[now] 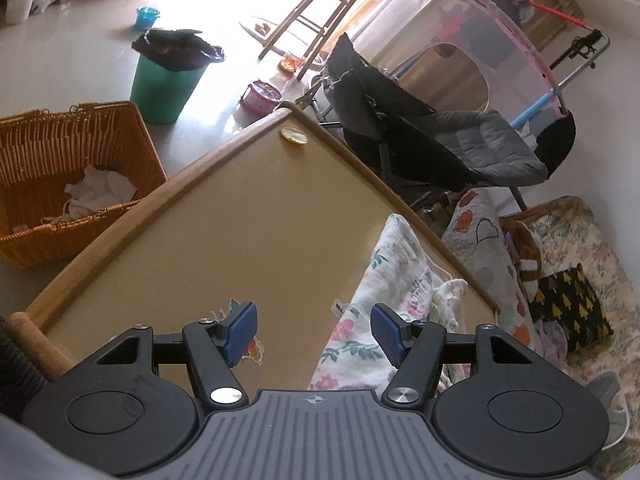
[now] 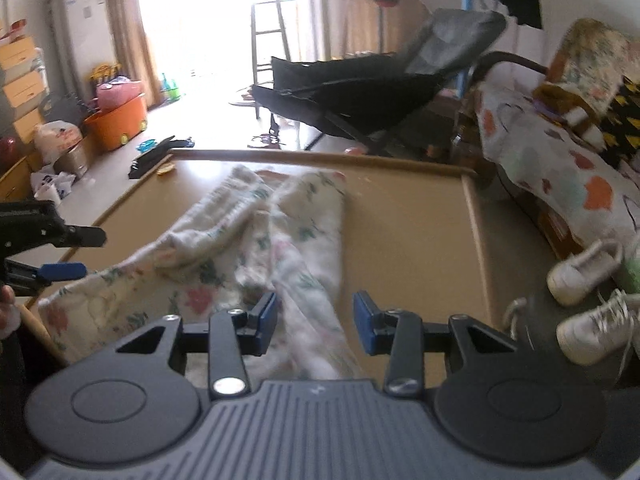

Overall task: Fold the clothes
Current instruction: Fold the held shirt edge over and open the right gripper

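Observation:
A white floral garment (image 2: 256,240) lies crumpled across the tan table (image 2: 408,232), its two legs stretching toward the far edge. My right gripper (image 2: 314,326) hovers open over the near end of one leg, cloth showing between its blue pads but not pinched. In the left wrist view the same garment (image 1: 384,292) lies at the table's right side. My left gripper (image 1: 314,332) is open above the table (image 1: 256,208), its right pad over the cloth's edge. The left gripper (image 2: 68,254) also shows at the left edge of the right wrist view, open.
A wicker basket (image 1: 52,168) with white cloth stands on the floor left of the table, a green bin (image 1: 168,84) beyond it. A black stroller (image 1: 424,132) stands past the far corner. White shoes (image 2: 588,300) sit right of the table. A small yellow object (image 1: 294,135) lies near the far corner.

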Available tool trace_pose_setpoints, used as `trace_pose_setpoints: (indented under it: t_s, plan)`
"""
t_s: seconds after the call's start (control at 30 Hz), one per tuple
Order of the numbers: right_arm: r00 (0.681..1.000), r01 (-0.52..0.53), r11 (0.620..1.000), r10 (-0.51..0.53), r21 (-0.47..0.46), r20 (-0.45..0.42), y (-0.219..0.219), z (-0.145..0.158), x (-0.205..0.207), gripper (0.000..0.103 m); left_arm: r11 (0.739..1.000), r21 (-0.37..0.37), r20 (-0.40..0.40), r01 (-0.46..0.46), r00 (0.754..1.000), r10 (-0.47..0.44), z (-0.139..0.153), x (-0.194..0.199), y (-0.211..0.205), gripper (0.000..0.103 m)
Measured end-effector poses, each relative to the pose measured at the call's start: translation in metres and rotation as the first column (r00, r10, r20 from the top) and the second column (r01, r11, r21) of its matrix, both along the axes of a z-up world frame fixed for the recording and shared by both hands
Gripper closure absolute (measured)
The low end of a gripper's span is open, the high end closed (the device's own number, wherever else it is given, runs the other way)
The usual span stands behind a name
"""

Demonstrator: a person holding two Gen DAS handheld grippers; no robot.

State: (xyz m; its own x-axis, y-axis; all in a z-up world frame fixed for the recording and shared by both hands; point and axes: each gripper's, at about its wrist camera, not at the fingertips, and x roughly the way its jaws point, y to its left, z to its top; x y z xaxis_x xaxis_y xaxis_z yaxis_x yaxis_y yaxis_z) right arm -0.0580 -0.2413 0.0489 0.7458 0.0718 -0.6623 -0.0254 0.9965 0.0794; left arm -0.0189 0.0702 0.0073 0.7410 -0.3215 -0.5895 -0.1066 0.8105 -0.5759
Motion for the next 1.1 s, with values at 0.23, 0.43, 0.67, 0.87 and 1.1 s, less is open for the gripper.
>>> trace_pose_setpoints:
  t_s: [0.23,0.43,0.67,0.87,1.1]
  plan:
    - [0.999,0.047,0.998,-0.047,0.03,0.004,-0.009,0.001,-0.007,0.062,0.999,0.042,0.012,0.005,1.0,-0.005,0.008,-0.017,-0.002,0.038]
    - [0.999,0.045,0.998,-0.045,0.034,0.023,-0.007,0.004,-0.013,0.062,0.998,0.058,0.017,-0.004,1.0,0.003,0.013,-0.03,0.001,0.038]
    - [0.998,0.063,0.998,-0.064,0.03,0.024,-0.011,0.007,-0.017,0.062,0.997,0.072,0.028,0.012,1.0,-0.014,0.018,-0.042,-0.001,0.038]
    - [0.996,0.082,0.997,-0.082,-0.011,-0.018,-0.013,0.001,-0.02,0.062,0.988,0.138,0.013,0.072,0.997,-0.075,0.019,-0.05,-0.013,0.038]
    - [0.993,0.111,0.994,-0.11,0.006,-0.047,-0.022,-0.005,-0.022,0.062,0.958,0.24,-0.015,0.159,0.987,-0.16,0.019,-0.059,-0.03,0.038]
